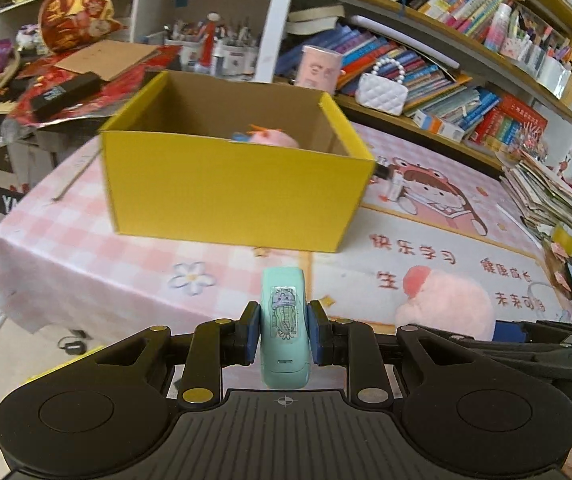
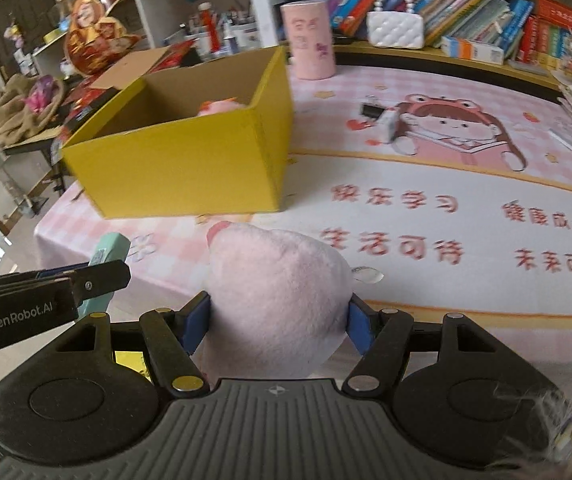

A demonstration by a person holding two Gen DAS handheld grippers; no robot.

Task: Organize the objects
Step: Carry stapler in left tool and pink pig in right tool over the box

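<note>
Left gripper [image 1: 283, 334] clamps mint stapler [image 1: 283, 320] upright, right gripper [image 2: 279, 326] squeezes pink plush [image 2: 277, 296], both above table [image 1: 85, 256] w/ yellow box [image 1: 229, 196] just ahead.

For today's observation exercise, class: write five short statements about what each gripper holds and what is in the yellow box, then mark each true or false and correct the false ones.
1. The left gripper is shut on a mint-green stapler. True.
2. The right gripper holds nothing. False: its jaws squeeze a pale pink plush toy.
3. The yellow box is open at the top. True.
4. The yellow box is empty. False: a pink plush already lies inside.
5. A white quilted purse sits on the lower bookshelf. True.
</note>
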